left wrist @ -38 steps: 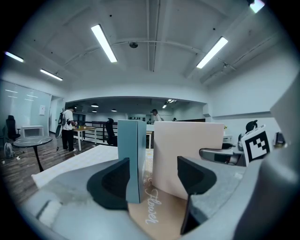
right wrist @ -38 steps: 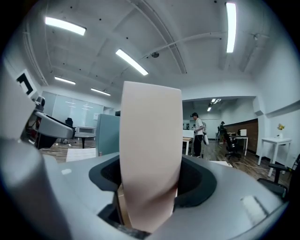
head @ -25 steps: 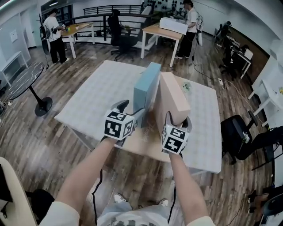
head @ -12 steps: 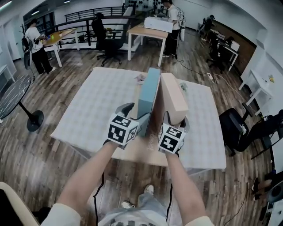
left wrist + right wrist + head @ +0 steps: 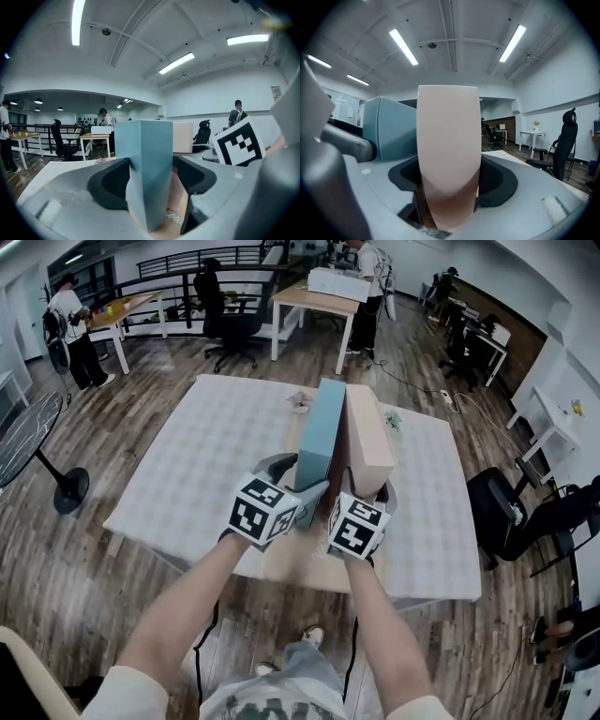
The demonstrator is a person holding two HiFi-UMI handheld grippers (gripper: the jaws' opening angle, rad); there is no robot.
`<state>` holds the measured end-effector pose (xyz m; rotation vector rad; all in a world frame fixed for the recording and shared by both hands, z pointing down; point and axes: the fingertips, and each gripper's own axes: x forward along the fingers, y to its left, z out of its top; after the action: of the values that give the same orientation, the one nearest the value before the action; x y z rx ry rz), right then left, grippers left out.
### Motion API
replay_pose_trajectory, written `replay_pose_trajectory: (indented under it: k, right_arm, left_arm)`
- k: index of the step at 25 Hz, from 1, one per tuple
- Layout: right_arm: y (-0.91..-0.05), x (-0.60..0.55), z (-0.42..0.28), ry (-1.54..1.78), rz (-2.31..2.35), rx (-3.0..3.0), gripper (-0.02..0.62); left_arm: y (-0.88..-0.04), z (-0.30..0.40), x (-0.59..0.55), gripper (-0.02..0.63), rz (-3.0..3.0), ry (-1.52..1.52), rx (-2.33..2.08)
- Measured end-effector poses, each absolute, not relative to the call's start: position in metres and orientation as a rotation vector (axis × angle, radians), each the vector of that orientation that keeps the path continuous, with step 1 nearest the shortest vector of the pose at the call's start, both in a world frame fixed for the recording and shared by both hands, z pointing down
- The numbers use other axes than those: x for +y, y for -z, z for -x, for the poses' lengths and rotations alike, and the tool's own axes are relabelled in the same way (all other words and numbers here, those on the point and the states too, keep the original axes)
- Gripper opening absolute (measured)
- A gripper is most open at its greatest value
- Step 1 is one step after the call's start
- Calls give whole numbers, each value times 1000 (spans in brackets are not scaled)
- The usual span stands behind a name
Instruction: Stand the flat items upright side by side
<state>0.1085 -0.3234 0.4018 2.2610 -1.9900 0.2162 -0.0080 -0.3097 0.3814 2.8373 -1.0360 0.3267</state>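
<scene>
Work table [image 5: 197, 465], pale check cover: both task items stand on it, approx. centre, slightly right. Blue slab [image 5: 321, 427] is on the left and pink slab [image 5: 367, 439] on the right. Each is upright on a long narrow edge, broad faces toward each other, running near to far. They stand just beside one another. The tops appear to touch, but we cannot tell whether the faces meet all the way down.

Left gripper [image 5: 298, 486] is clamped on the near end of the blue slab, a pad on either side. Right gripper [image 5: 365, 493] is likewise clamped on the near end of the pink slab.

Step in hand, in our judgement: final closing-up & squaring of the pair; task nearly complete. Next move calls for confirming that both stand stable w/o support. Then ease each pair of jaws apart and draw straight back toward the near edge, no sideways drag. These are tall thin items, so there is a tip risk.

Count:
- Table in use: 1.
- Slabs: 2 (1 blue, 1 pink).
- Grippers: 2.
- Small oddments [image 5: 300, 402] at the far side of the table: 2, too small to identify.
</scene>
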Motion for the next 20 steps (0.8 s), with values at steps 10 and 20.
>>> replay_pose_trajectory:
  k: [10, 20]
  right_arm:
    - [-399, -319, -76, -371, -2111, -2210, 346]
    - [-397, -281, -79, -288, -1729, -2439, 344]
  left_arm:
    - [-381, 11, -304, 334, -2830, -346, -1023]
    - [-383, 13, -301, 334, -2861, -438, -972]
